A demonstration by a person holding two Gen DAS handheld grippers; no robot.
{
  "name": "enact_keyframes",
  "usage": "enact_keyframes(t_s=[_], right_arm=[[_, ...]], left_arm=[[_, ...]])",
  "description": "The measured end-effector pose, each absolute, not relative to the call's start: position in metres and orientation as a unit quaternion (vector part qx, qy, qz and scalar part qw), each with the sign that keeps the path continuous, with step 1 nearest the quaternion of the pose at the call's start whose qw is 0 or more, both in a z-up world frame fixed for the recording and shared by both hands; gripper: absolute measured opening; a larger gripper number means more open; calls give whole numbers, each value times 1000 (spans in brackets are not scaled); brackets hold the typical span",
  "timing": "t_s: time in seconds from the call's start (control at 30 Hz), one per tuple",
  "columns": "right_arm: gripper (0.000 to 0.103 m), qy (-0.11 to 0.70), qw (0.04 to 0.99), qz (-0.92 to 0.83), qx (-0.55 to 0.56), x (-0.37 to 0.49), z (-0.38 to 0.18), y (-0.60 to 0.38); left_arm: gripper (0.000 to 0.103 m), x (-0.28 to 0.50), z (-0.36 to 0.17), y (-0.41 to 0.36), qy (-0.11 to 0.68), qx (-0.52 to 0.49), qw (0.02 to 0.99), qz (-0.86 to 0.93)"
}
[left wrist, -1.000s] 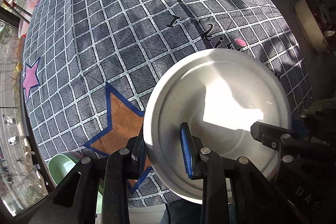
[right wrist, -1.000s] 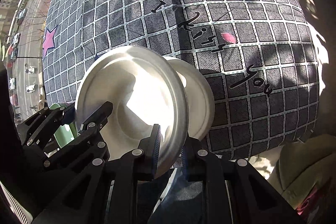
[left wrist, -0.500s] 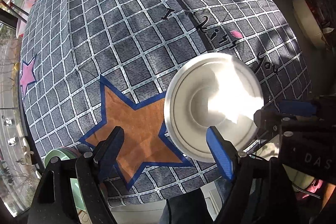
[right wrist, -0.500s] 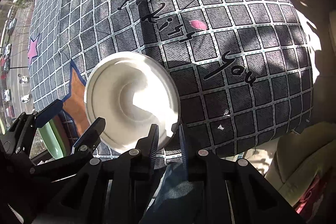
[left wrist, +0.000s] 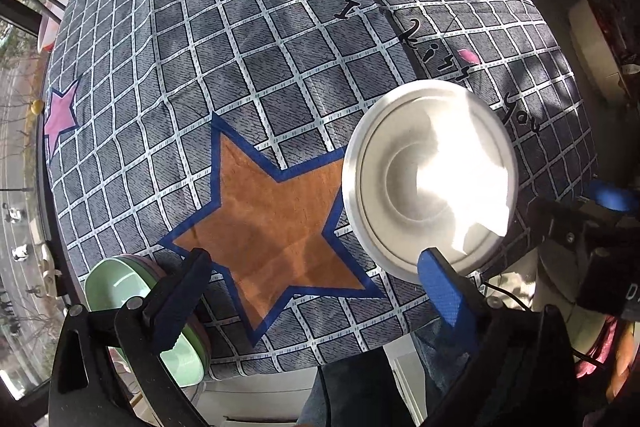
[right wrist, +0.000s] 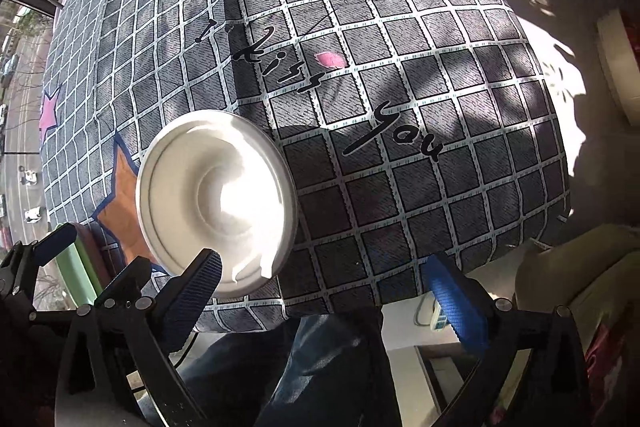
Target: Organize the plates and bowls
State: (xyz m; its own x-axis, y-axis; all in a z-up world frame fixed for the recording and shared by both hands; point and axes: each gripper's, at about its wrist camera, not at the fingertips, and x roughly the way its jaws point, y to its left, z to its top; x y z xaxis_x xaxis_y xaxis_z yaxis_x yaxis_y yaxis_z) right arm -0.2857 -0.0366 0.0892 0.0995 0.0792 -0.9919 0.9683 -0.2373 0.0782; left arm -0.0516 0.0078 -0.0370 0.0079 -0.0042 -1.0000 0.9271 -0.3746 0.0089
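The white plates [left wrist: 430,175], round, smooth and glossy, lie stacked on the table, right of centre in the left view and lower left of centre in the right view [right wrist: 216,203], half lit by sun. Concentric rims ring the top one's shallow well. Under them lies a woven grey cloth [left wrist: 248,75] with a white grid, an orange star [left wrist: 276,223] and black script. Green bowls [left wrist: 120,291], matte, sit at the lower left, at the table's edge. The left tool [left wrist: 316,271] has just been opening and stands wide, nothing between its blue ribbed pads. The right tool [right wrist: 332,275] has likewise just opened wide, gripping nothing.
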Motion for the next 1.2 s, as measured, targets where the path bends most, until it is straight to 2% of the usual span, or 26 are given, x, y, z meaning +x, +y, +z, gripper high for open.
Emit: enact_keyframes(t_s=[0.37,1.2], right_arm=[[103,416,384,-514,644,-303,77,-14],[103,440,380,-498,643,-298,63,-14]], left_arm=[[103,-55,-36,9,379,598,400,-583],[103,-56,-45,9,386,603,398,-574]])
